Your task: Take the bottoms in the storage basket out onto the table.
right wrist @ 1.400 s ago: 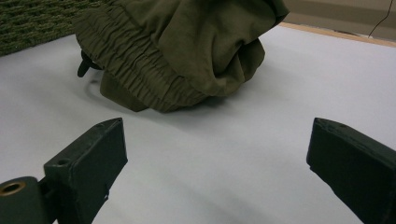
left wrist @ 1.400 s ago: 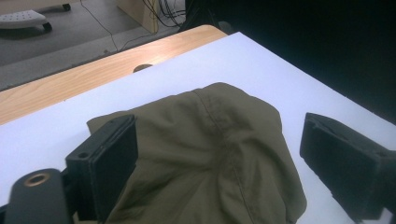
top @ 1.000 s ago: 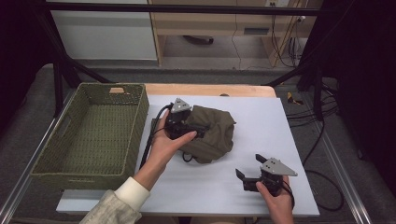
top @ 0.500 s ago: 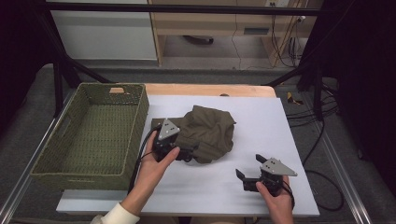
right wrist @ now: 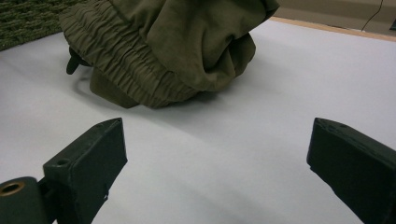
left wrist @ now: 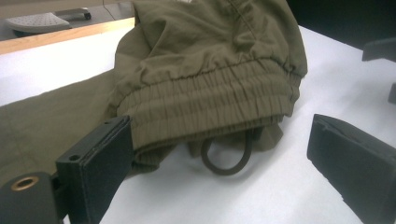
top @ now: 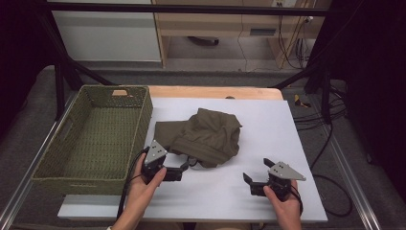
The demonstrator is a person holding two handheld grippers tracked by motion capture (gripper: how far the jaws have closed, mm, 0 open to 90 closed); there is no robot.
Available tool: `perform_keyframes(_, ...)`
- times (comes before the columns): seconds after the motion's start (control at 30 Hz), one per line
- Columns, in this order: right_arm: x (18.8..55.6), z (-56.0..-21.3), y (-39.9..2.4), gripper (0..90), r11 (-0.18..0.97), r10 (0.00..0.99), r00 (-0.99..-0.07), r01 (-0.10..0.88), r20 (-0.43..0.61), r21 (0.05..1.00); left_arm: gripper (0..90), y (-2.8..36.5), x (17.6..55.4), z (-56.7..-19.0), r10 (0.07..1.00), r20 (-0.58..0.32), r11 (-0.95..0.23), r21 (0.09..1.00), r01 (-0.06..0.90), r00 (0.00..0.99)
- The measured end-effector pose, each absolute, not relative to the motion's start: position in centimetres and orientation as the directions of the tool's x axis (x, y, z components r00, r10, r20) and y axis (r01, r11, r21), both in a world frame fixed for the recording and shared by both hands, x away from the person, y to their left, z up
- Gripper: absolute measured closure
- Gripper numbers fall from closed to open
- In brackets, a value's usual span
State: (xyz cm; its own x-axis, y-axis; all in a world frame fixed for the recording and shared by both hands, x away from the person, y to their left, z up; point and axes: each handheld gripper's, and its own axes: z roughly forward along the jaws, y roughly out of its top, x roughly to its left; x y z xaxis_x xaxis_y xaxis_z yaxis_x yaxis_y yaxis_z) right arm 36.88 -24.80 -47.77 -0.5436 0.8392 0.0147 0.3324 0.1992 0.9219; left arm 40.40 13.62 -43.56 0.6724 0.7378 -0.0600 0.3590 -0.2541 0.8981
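White table top (top: 306, 143) under dark frame rails, wooden strip along its far edge, cables on the floor to the right. Plenty of bare surface on the right half and along the near edge. Green woven basket (top: 95, 136) hard against the left edge of the table. Olive garment (top: 206, 136) bunched in the middle, just right of the basket, elastic waistband toward the near side, a dark cord loop (left wrist: 227, 157) poking out beneath it. Left gripper (top: 184, 168) low on the table at the garment's near-left corner, hand wrapped around its body, jaws spread wide, one jaw right at the waistband edge, clamping nothing. Right gripper (top: 253, 178) well apart from the cloth at the near right, held from below, jaws wide too, open table between them.
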Motion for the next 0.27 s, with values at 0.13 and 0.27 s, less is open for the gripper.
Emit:
perform_keyframes(0.13,36.8,-47.7,-25.0,5.0,0.194,0.843,-0.537,0.331,0.015,0.923,7.1,14.6,39.9,-44.0,0.741,-0.068,-0.247,0.897,0.366,0.668)
perform_keyframes(0.27,36.9,-47.6,-25.3,5.0,0.182,0.850,-0.526,0.333,0.022,0.925,7.0,15.2,39.5,-44.7,0.745,-0.071,-0.255,0.889,0.381,0.664)
